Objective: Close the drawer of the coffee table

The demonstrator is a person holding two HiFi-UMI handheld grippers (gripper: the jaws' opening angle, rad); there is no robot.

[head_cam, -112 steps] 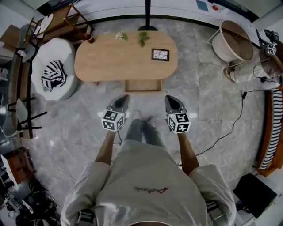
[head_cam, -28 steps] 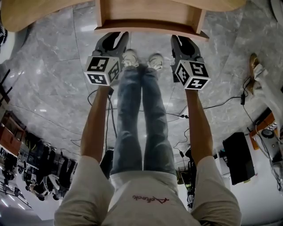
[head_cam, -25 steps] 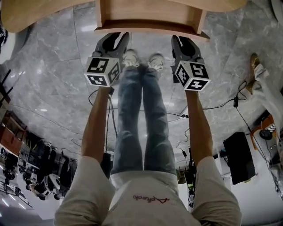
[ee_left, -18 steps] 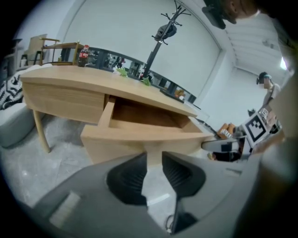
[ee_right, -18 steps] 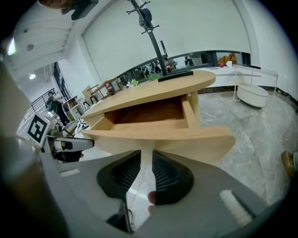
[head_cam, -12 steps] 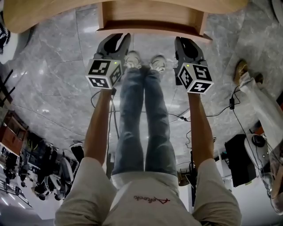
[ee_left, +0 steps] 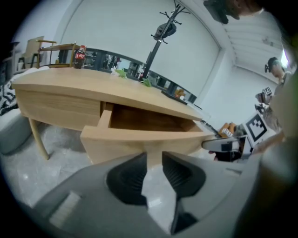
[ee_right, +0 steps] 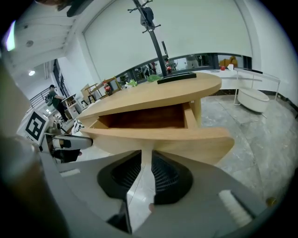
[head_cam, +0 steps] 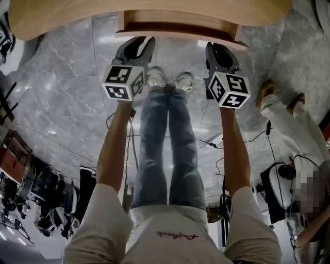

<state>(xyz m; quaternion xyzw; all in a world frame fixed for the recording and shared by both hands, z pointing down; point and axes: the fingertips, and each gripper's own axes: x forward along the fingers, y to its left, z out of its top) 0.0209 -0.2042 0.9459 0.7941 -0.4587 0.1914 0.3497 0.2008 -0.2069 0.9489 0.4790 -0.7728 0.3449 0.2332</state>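
Note:
The wooden coffee table (head_cam: 154, 10) fills the top of the head view. Its drawer (head_cam: 178, 32) sticks out part way, with a strip of its inside showing. My left gripper (head_cam: 138, 40) is at the left part of the drawer front and my right gripper (head_cam: 220, 47) at the right part. In the left gripper view the drawer front (ee_left: 139, 139) stands just past my left gripper (ee_left: 154, 155), whose jaws leave only a narrow slit with nothing in it. The right gripper view shows the drawer front (ee_right: 177, 139) likewise close before my right gripper (ee_right: 146, 155), jaws almost together and empty.
Another person in white (head_cam: 289, 118) stands on the marble floor at the right, near cables (head_cam: 247, 139). A cola bottle (ee_left: 80, 51) and small plants sit on the far side of the table top. A coat stand (ee_right: 153, 32) rises behind the table.
I have come up to the table from a step back. Over the last second both grippers moved forward against the drawer front, and less of the drawer's inside shows. A person has come in at the right.

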